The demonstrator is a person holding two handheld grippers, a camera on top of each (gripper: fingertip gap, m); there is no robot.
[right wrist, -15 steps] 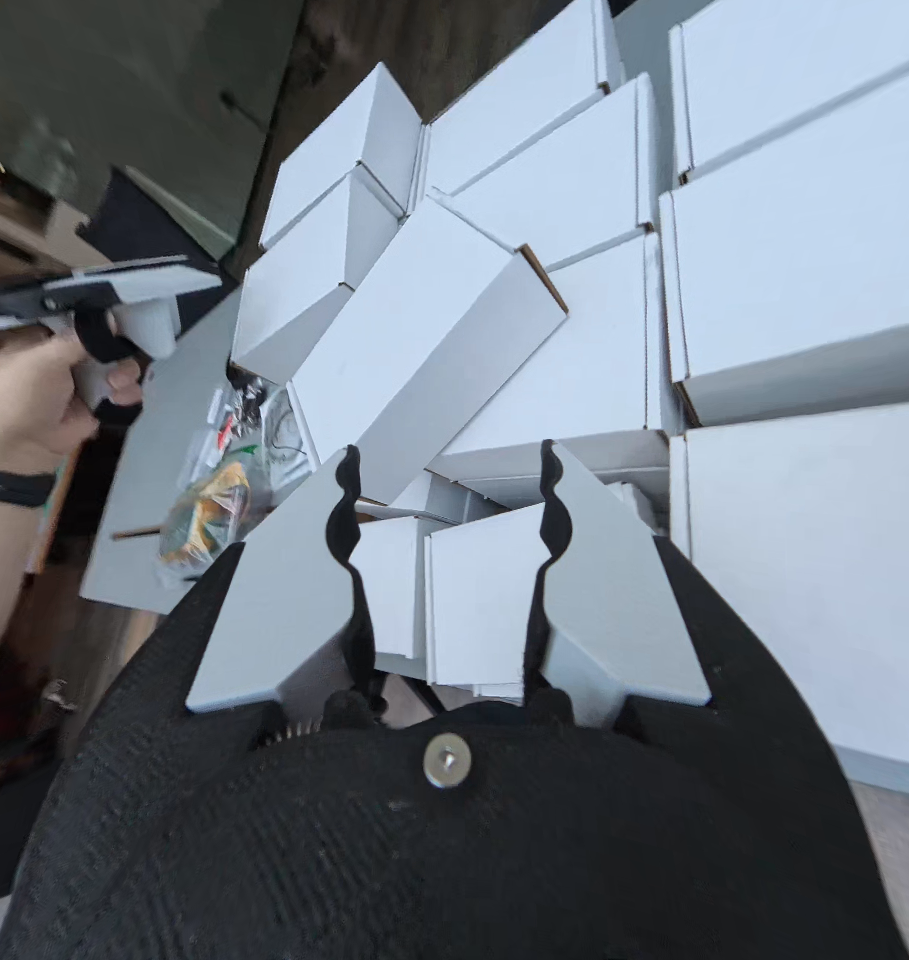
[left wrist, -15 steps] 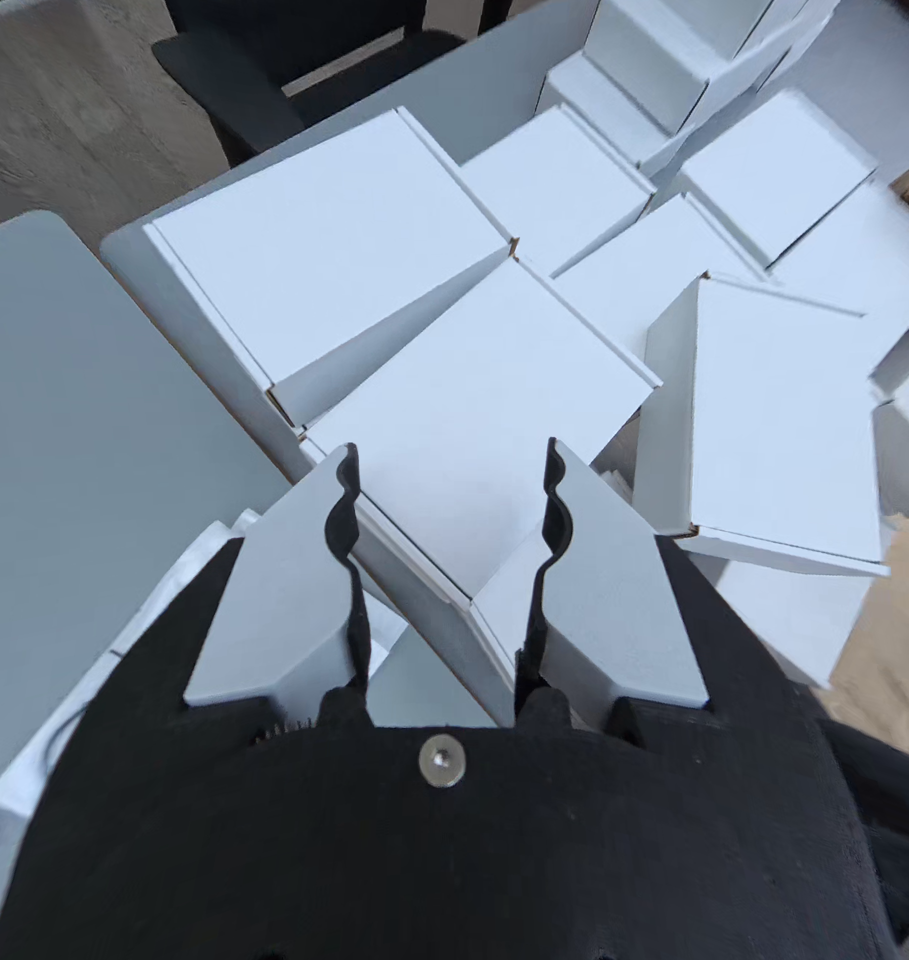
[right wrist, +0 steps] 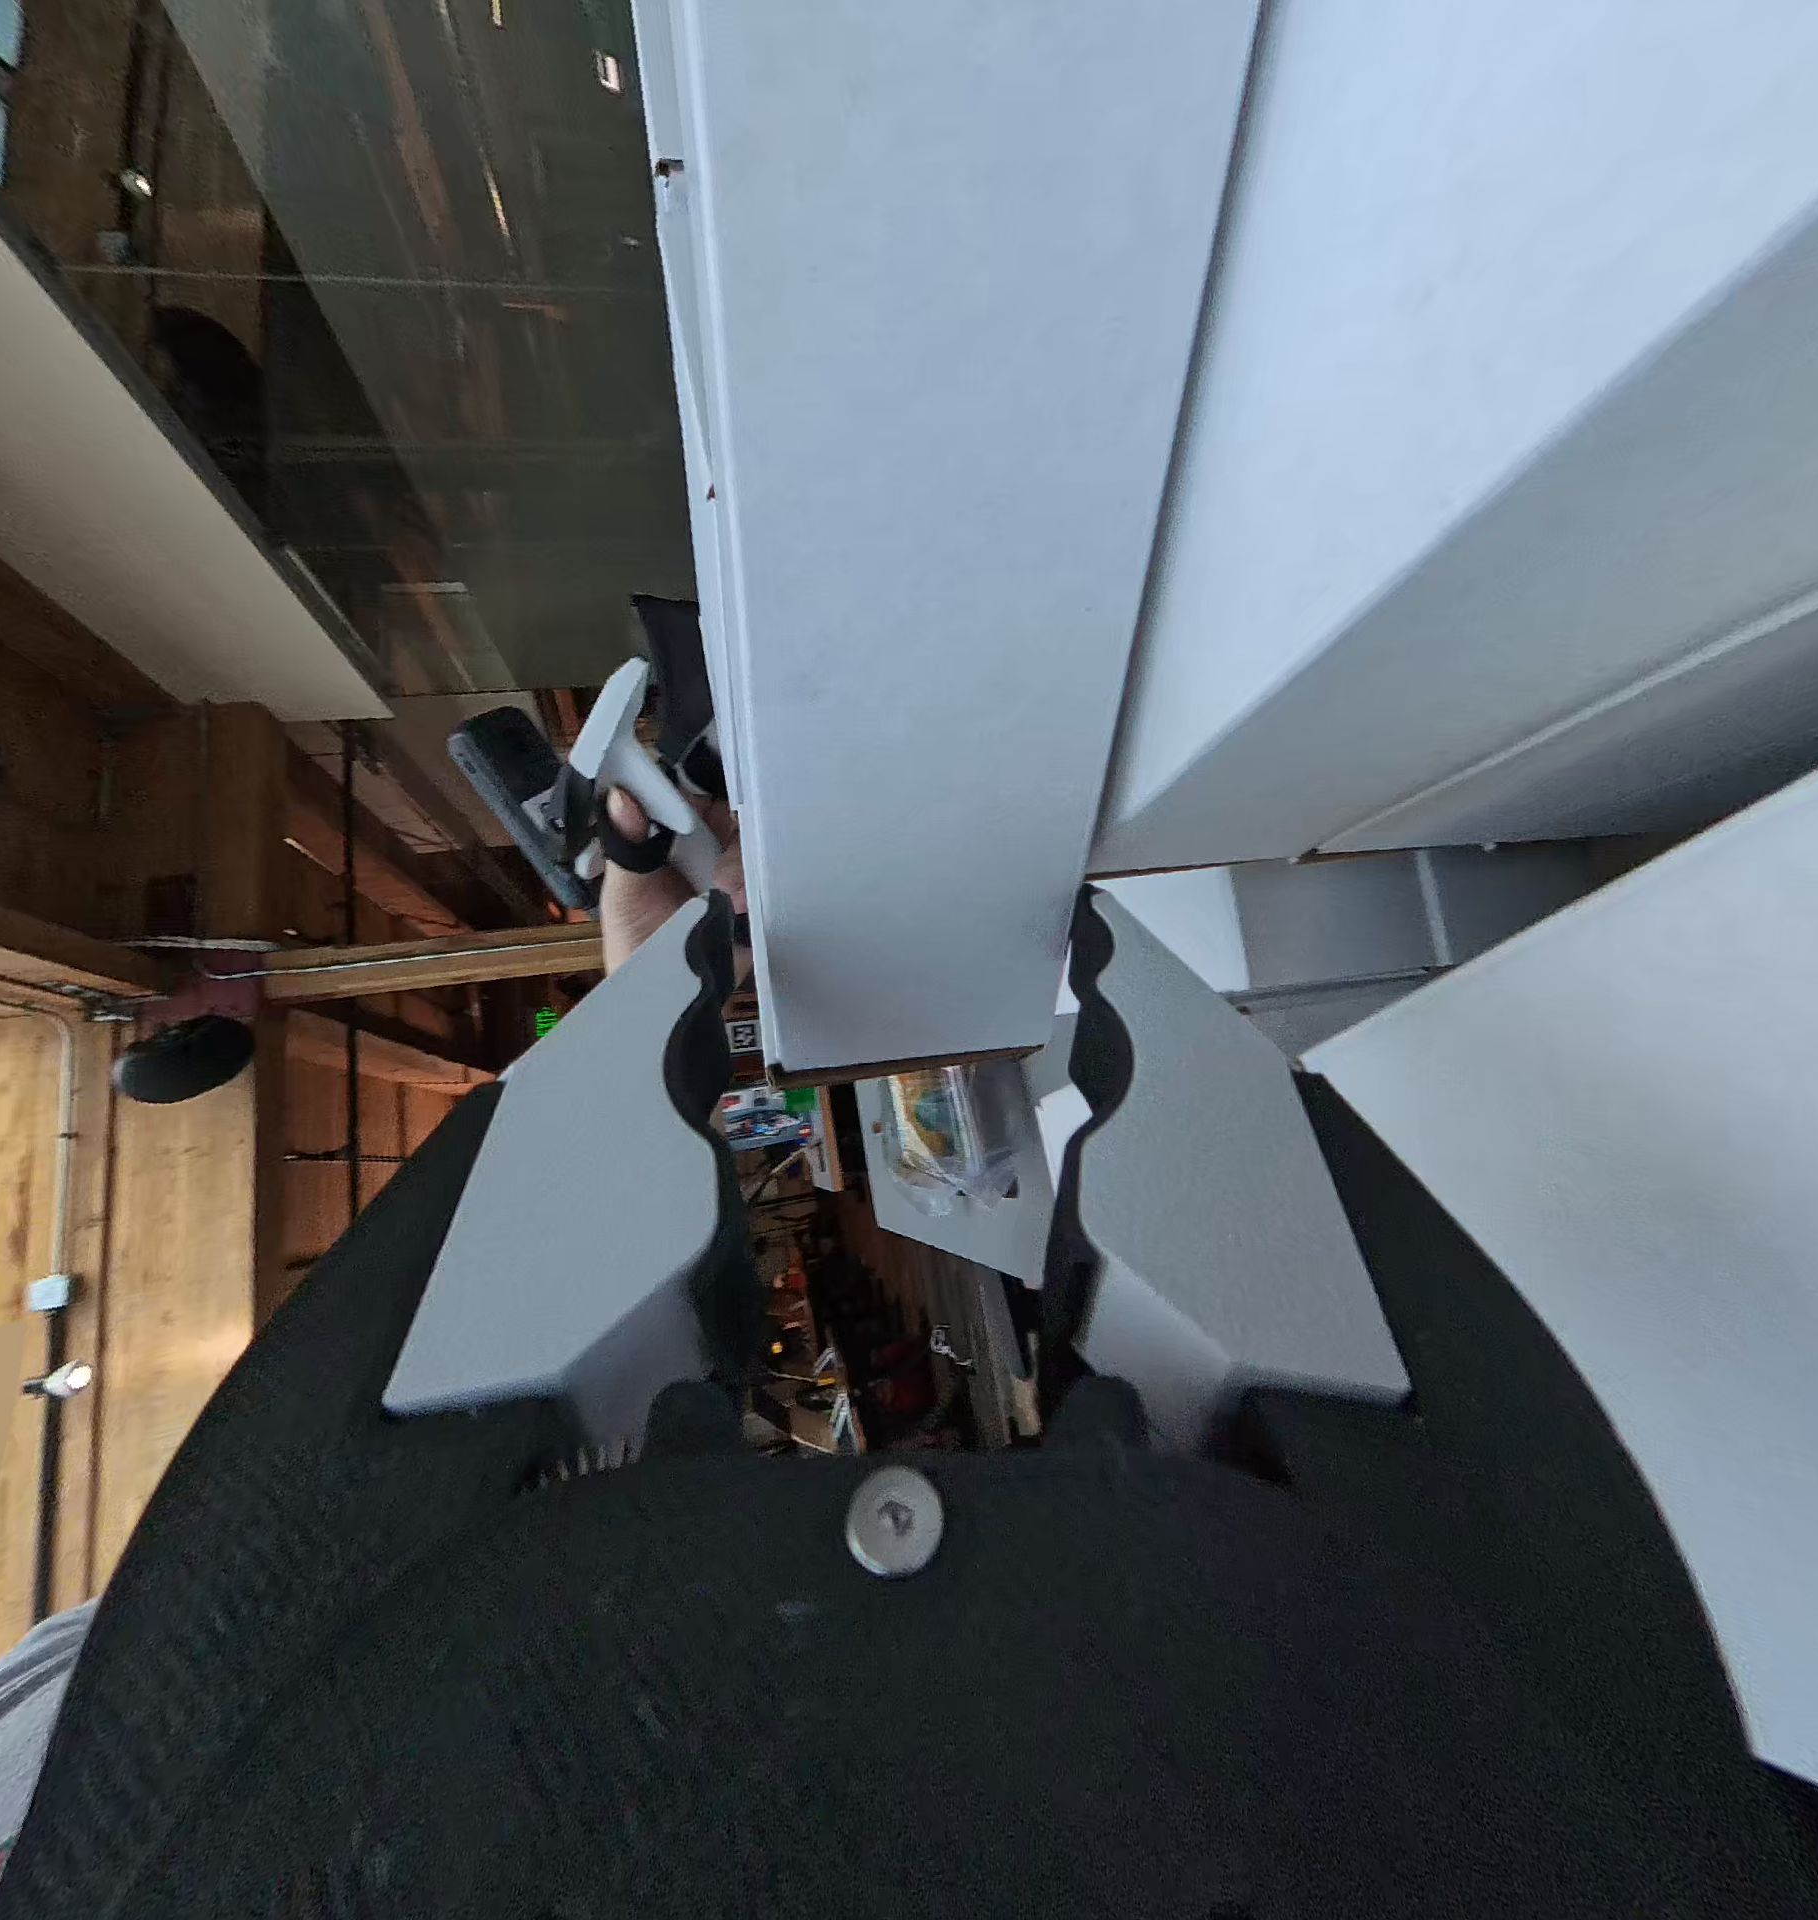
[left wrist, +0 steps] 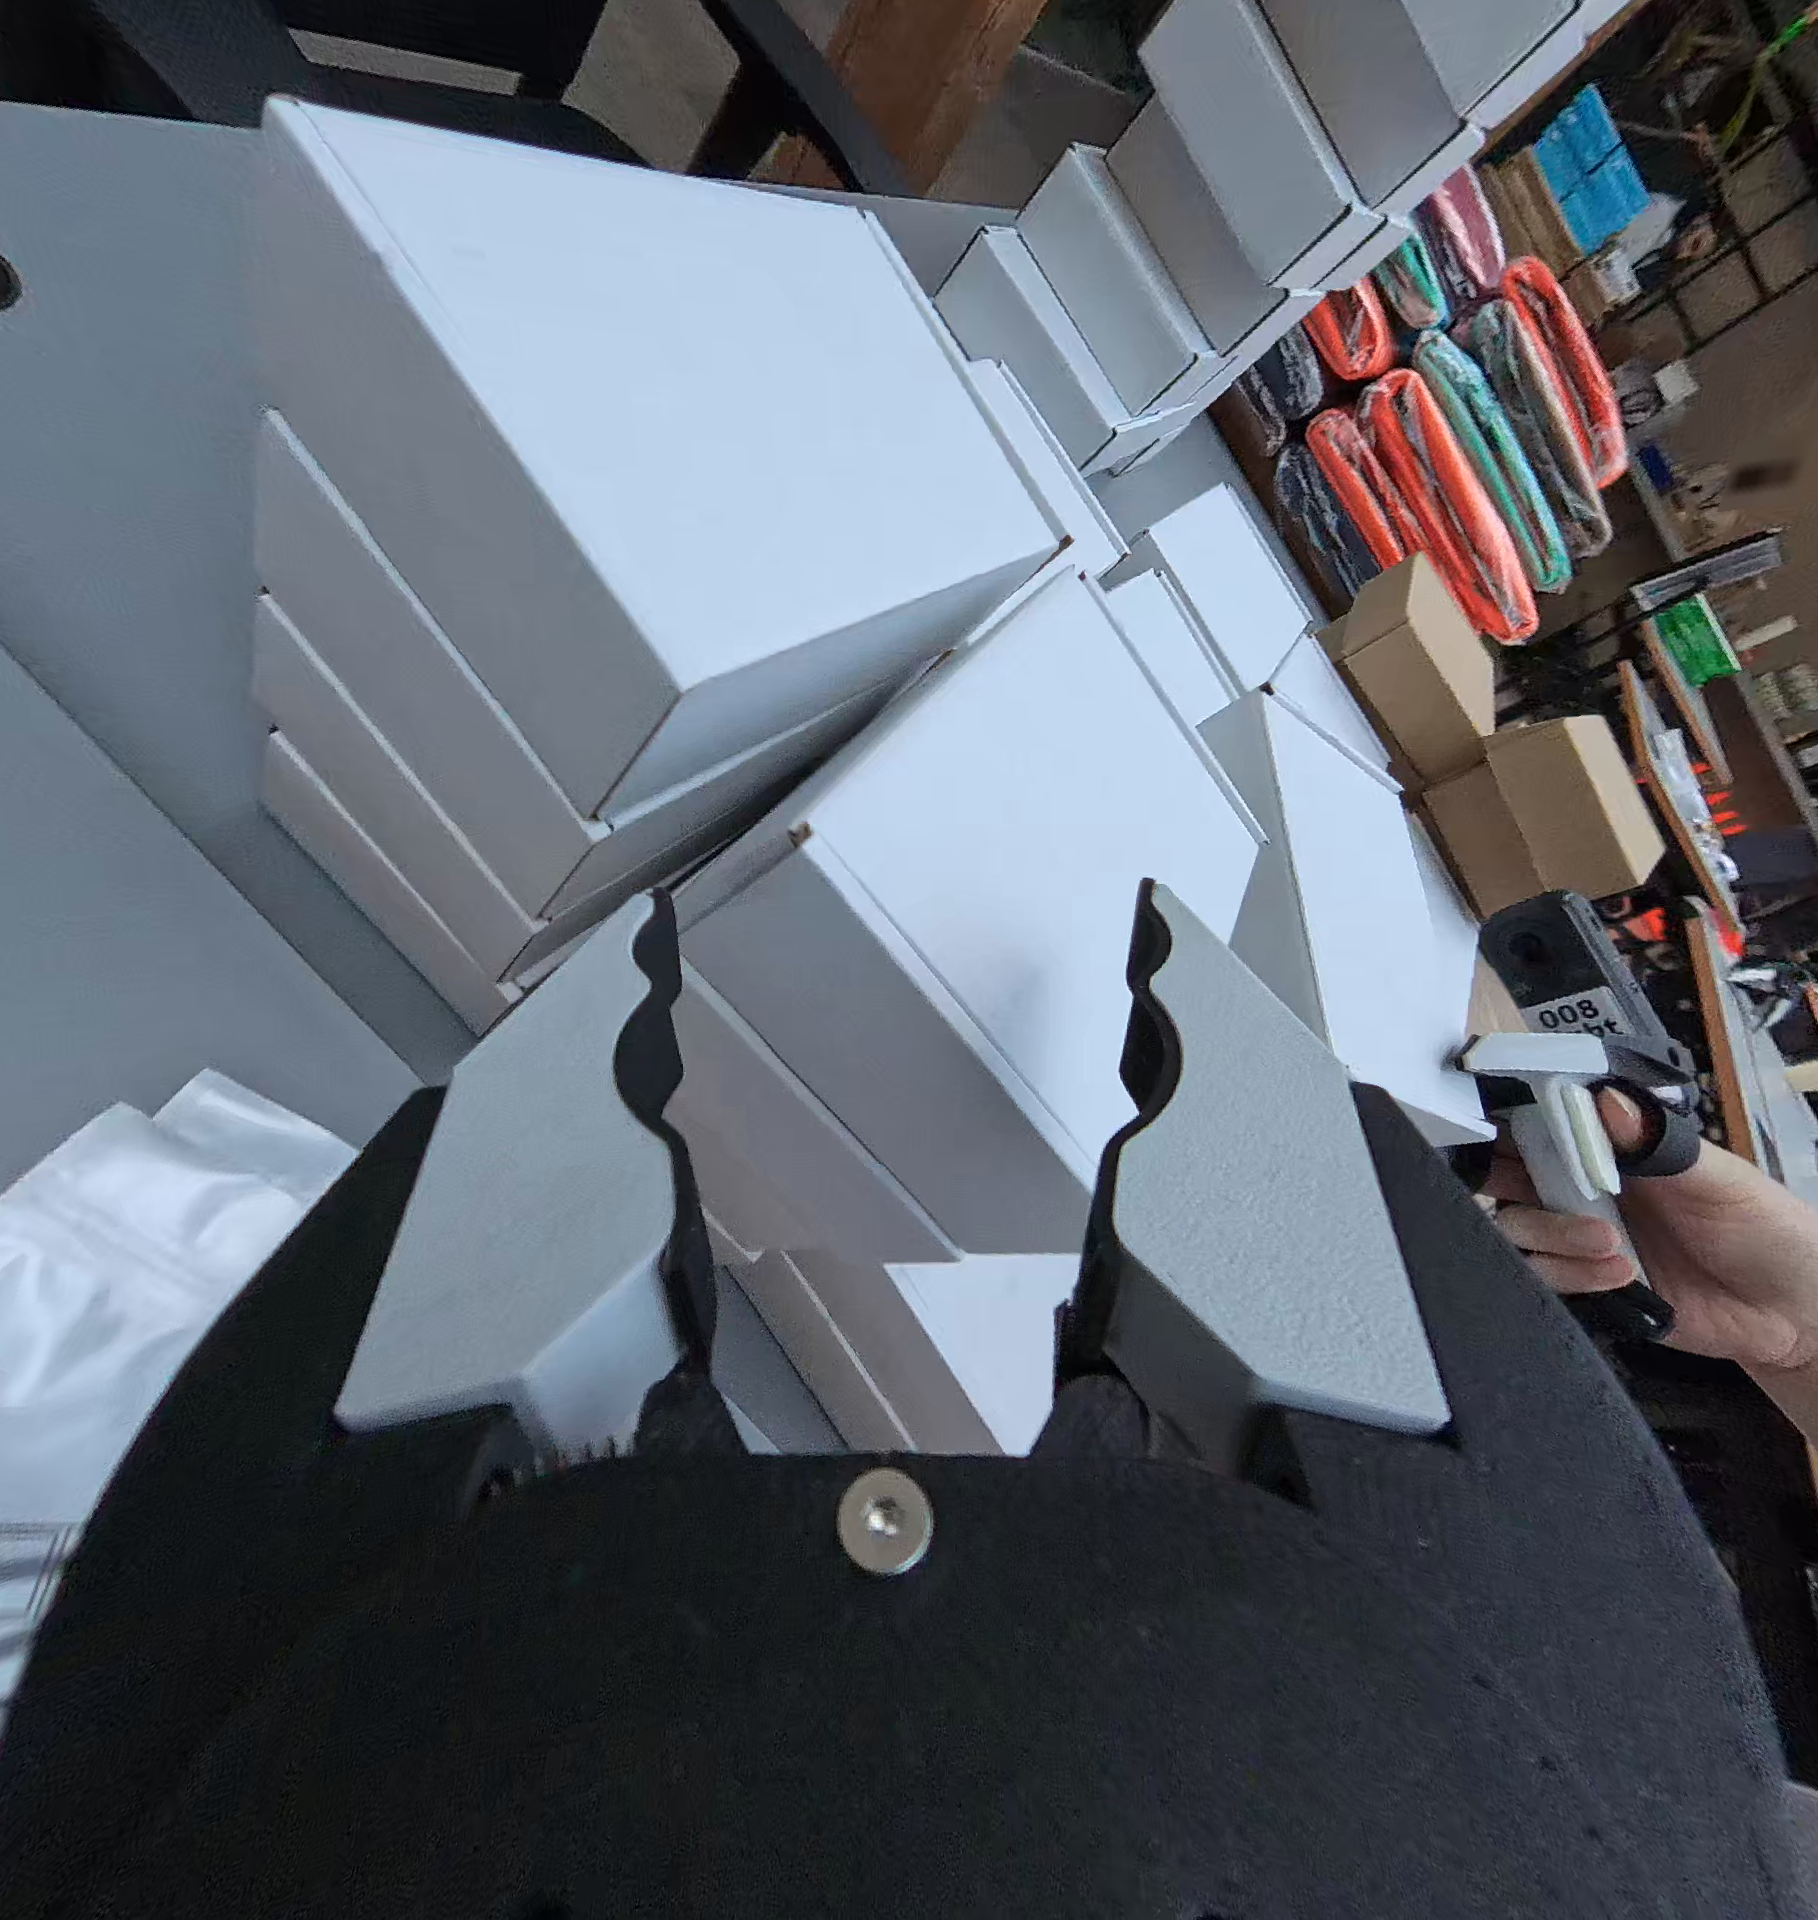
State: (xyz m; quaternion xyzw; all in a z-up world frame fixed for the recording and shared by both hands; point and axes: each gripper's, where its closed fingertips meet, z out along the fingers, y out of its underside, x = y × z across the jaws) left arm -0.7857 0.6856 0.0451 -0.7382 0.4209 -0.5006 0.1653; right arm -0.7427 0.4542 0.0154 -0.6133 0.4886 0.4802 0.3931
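Two hand-held grippers are seen among stacked white cardboard boxes on a grey bench (left wrist: pixel 74 831). Nearest the lens, the left gripper (left wrist: pixel 900 935) is held with its jaws spread wide and nothing gripped; a tilted white box (left wrist: pixel 1019 831) is framed between the fingers, though contact cannot be judged. A clear plastic bag (left wrist: pixel 94 1278) is seen at the lower left, just beside that gripper. Behind the tilted box, a large white box (left wrist: pixel 656 436) is stacked on flatter ones. At the right edge, the right gripper (left wrist: pixel 1539 1060) is held in a person's hand (left wrist: pixel 1694 1268), set against the edge of another white box (left wrist: pixel 1372 935). In the right wrist view, the right gripper (right wrist: pixel 894 935) is shown with its jaws apart, the end of a narrow white box (right wrist: pixel 905 623) lying between the fingertips; whether it is pinched cannot be told. Farther off, brown cartons (left wrist: pixel 1539 800) and orange and teal wrapped bundles (left wrist: pixel 1445 468) are ranged on shelving.
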